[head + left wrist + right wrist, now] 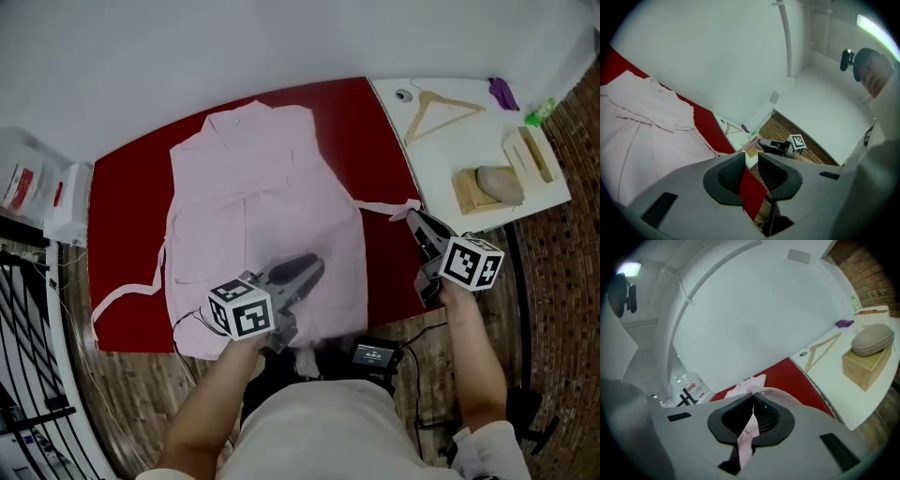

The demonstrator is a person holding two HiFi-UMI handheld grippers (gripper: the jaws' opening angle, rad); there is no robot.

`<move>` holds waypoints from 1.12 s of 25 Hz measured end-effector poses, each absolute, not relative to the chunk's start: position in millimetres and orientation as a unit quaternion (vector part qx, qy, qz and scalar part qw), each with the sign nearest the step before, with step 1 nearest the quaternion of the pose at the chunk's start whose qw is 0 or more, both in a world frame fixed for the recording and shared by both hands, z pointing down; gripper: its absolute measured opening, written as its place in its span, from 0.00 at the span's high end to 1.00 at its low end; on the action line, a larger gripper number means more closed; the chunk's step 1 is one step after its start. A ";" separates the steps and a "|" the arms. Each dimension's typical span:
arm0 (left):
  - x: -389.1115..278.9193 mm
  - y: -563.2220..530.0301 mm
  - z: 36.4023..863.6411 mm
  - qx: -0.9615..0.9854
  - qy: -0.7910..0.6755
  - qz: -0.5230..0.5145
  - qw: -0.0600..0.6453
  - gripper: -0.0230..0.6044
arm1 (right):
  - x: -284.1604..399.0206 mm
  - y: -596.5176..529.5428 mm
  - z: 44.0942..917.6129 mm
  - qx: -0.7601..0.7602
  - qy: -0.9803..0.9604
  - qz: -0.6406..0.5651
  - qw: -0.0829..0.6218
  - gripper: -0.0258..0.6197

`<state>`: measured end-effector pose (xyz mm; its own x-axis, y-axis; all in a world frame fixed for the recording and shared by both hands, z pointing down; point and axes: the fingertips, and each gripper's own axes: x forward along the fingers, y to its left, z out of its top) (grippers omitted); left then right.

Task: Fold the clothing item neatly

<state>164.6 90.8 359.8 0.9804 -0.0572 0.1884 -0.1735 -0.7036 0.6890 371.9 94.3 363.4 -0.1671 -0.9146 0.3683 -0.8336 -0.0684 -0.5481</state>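
Note:
A pale pink garment (262, 206) with thin ties lies spread flat on the red table (122, 178). My left gripper (311, 266) hovers over its lower middle, jaws slightly apart with nothing between them; in the left gripper view (751, 169) only red table shows through the gap, with the garment (642, 126) off to the left. My right gripper (413, 218) is at the table's right edge, shut on the garment's right tie (380, 208). In the right gripper view the pink tie (749, 430) hangs out from between the closed jaws (753, 416).
A white side table (441, 159) to the right holds a wooden hanger (436, 103), a wooden block (473, 192) with a rounded stone on it, and a purple item (503, 92). The garment's left tie (127, 291) trails over the red table. A black device (375, 354) sits below the front edge.

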 end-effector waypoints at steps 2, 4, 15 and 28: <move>177.1 91.3 357.7 0.921 -0.047 0.076 0.380 0.80 | 351.5 86.8 360.7 -0.621 0.692 -0.359 0.080 0.93; 187.4 91.0 358.0 0.923 -0.038 0.081 0.373 0.76 | 334.0 80.7 361.0 -0.603 0.701 -0.370 0.090 0.93; 203.2 65.0 371.1 0.966 -0.109 0.233 -0.014 0.74 | 269.7 61.9 341.3 -0.516 0.739 -0.411 0.137 0.93; 195.7 53.9 368.1 0.892 -0.189 0.277 -0.303 0.63 | 229.8 47.8 321.7 -0.444 0.693 -0.515 0.240 0.93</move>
